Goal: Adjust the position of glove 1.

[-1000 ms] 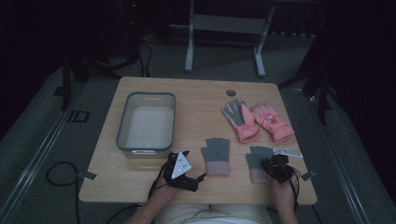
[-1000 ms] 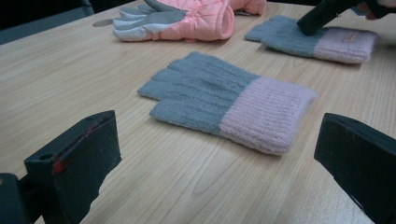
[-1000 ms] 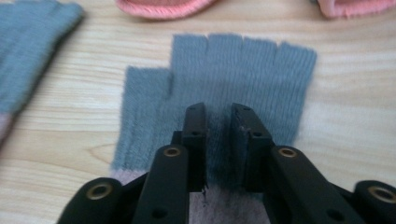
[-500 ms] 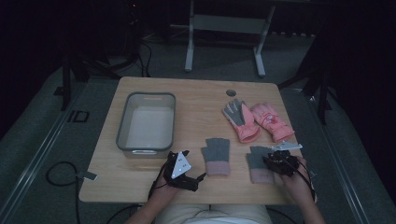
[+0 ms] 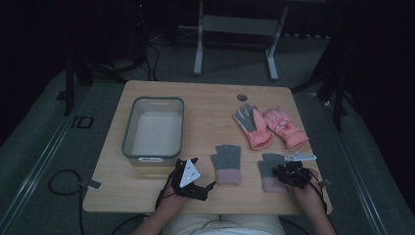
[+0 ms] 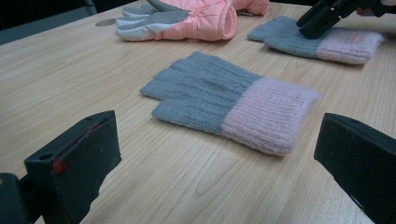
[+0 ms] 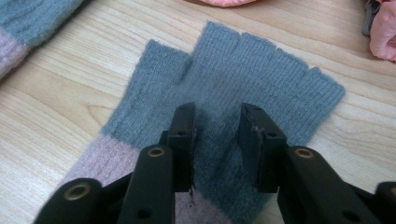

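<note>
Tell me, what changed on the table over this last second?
Very little. The right claw shifted slightly over the right grey glove, its jaws now pressed down on the knit. The left claw, middle grey glove, pink gloves and tub stayed put.

No legible text, numbers or brand names anywhere. The pink cuff of the far grey knit glove [image 6: 348,44] carries a small woven tag in the left gripper view, too blurred to read. The white triangular plate [image 5: 188,175] on the left gripper [image 5: 193,178] bears small dark marks in the high view, too small to make out. One pink padded glove [image 5: 284,126] shows a small dark emblem, unreadable.
</note>
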